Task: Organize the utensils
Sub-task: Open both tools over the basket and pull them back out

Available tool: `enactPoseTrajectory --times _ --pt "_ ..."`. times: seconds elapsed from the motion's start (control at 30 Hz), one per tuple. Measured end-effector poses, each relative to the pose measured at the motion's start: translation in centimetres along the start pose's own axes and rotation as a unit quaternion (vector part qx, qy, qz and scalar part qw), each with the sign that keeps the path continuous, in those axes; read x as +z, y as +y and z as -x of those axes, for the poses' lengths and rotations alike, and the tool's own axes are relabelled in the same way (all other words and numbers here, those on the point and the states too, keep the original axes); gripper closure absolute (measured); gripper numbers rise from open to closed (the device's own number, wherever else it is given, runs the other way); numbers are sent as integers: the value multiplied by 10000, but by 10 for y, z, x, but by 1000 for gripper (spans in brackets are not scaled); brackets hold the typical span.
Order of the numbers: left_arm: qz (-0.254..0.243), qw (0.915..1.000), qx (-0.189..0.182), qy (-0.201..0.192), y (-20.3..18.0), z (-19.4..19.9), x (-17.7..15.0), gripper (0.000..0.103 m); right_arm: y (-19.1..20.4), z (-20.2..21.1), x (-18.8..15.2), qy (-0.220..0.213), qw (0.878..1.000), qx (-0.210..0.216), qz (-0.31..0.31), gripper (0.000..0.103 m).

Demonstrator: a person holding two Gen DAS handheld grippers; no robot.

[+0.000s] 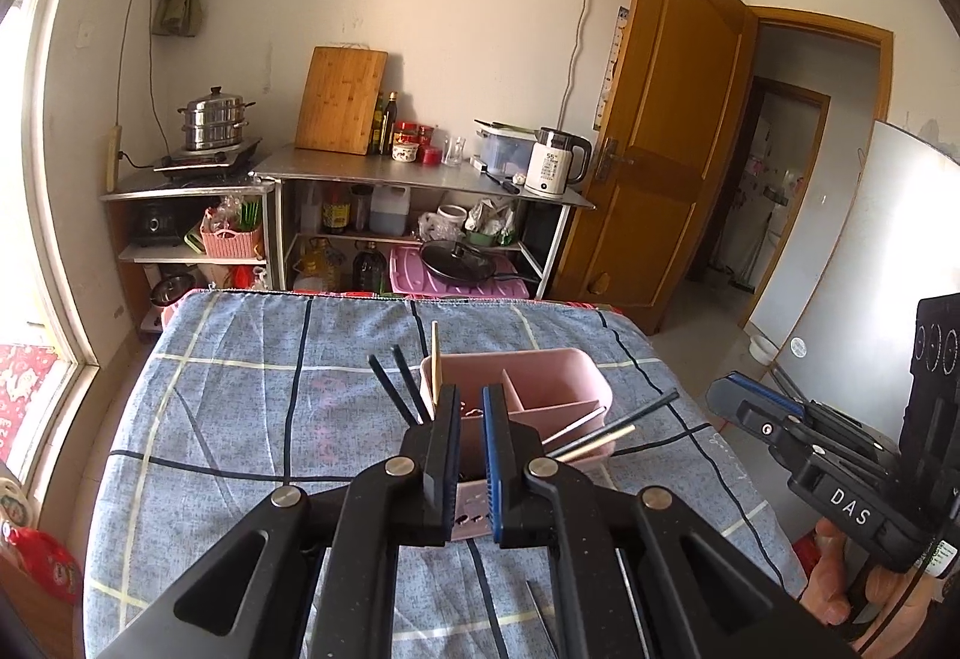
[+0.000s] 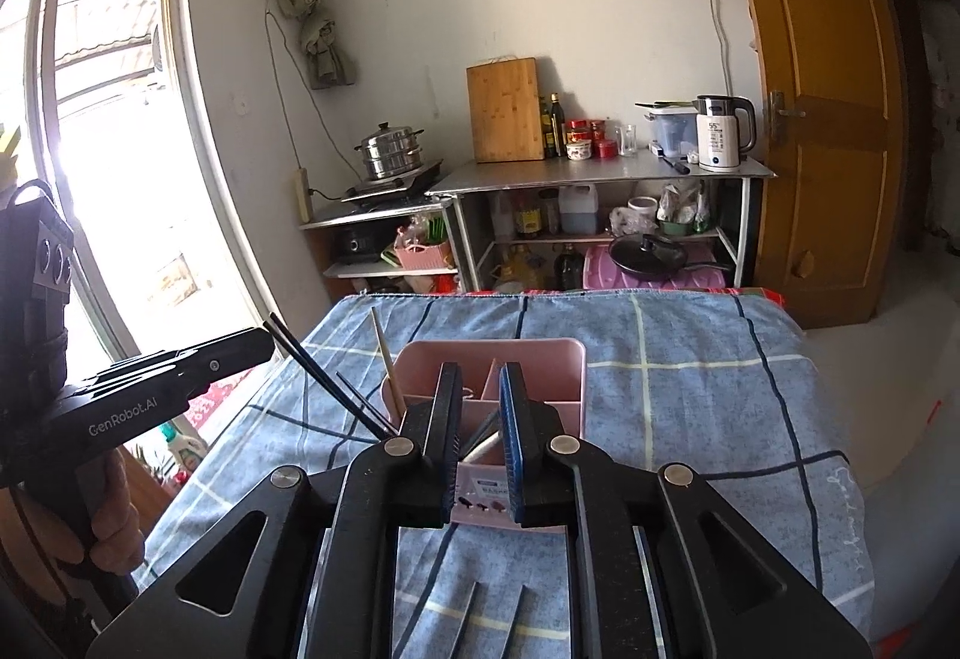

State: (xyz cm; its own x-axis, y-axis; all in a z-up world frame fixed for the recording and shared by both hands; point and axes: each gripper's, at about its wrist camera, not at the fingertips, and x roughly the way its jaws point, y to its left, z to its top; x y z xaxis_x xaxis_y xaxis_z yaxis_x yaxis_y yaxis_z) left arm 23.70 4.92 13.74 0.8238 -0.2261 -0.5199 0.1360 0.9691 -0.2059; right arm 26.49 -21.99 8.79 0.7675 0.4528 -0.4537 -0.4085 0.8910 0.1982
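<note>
A pink divided utensil box [image 1: 540, 389] [image 2: 528, 359] stands on the blue checked cloth [image 1: 252, 419] [image 2: 690, 389]. Black chopsticks [image 1: 399, 386] [image 2: 324, 377] and a wooden chopstick [image 1: 436, 356] [image 2: 384, 359] lean out of its left compartment. More utensils [image 1: 606, 425] stick out of its right side. My left gripper [image 1: 471, 395] hovers just before the box, jaws a narrow gap apart, empty. My right gripper [image 2: 480, 374] is likewise slightly open and empty before the box. Two dark utensils [image 2: 492, 617] lie on the cloth below it; one shows in the left wrist view [image 1: 540, 617].
Behind the table stand metal shelves [image 1: 420, 179] [image 2: 600, 173] with a steamer pot [image 1: 213, 119], a cutting board [image 1: 342, 101], bottles and a kettle [image 1: 555, 161]. A wooden door [image 1: 660, 149] is at the right, a window [image 2: 108, 149] at the left.
</note>
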Motion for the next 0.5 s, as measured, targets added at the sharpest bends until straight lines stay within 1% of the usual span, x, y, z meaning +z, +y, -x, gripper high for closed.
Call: enactPoseTrajectory --times 0.1,0.27,0.33,0.5 --pt "-29 10000 -34 -59 -5 12 -7 97 1 11 -6 -42 10000 -20 56 87" --pt "-108 9998 -93 -105 -15 29 -29 96 2 31 -24 -67 9999 -30 81 86" --pt "-101 9999 -123 -66 -19 33 -41 93 2 35 -33 -39 10000 -48 76 85" --pt "-74 9998 -150 116 -27 34 -79 93 -3 46 -63 96 9999 -69 -15 82"
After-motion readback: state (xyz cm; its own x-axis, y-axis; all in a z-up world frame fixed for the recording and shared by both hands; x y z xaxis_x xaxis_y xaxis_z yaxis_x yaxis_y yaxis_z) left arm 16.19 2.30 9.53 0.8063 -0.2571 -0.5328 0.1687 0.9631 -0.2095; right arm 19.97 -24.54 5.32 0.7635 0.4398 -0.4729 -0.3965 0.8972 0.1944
